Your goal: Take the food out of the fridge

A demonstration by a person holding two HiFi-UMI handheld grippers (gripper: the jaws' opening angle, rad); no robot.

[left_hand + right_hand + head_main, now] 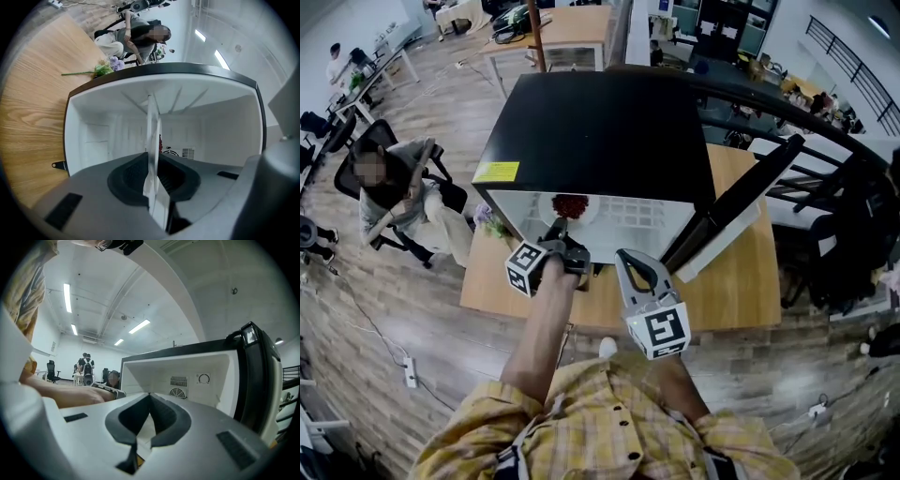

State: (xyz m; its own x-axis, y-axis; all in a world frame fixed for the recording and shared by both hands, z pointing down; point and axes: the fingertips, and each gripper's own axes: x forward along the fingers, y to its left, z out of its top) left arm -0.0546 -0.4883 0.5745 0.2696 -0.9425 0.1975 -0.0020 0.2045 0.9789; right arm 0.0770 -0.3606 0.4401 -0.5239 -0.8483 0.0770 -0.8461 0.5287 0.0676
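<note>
**Spotter:** Where was the food when you checked?

**Operator:** I saw it inside the black mini fridge [600,131], a small heap of red food [570,205] on a white round plate [591,214]. It sat left of centre in the white interior, close to the front. The fridge stood on the light wooden tabletop [731,291], and its black fridge door [741,202] was swung wide to the right.

**Spotter:** And your left gripper?

**Operator:** I had the left gripper [562,232] reaching into the opening, and it was pinching the plate's near rim. In the left gripper view the plate showed edge-on, a thin white line running up between the dark pads [129,180]. Both pads were pressed against it, and a sliver of red showed just behind.

**Spotter:** What about the right one?

**Operator:** The right gripper [624,255] hung just outside the fridge, over the front of the tabletop. Its jaws were pressed together with nothing in them. Its own view showed the tips meeting, with the round vent grille [178,393] on the fridge's back wall beyond.

**Spotter:** Was anything else nearby?

**Operator:** A bunch of purple flowers [492,223] lay on the tabletop beside the fridge's left wall.
</note>
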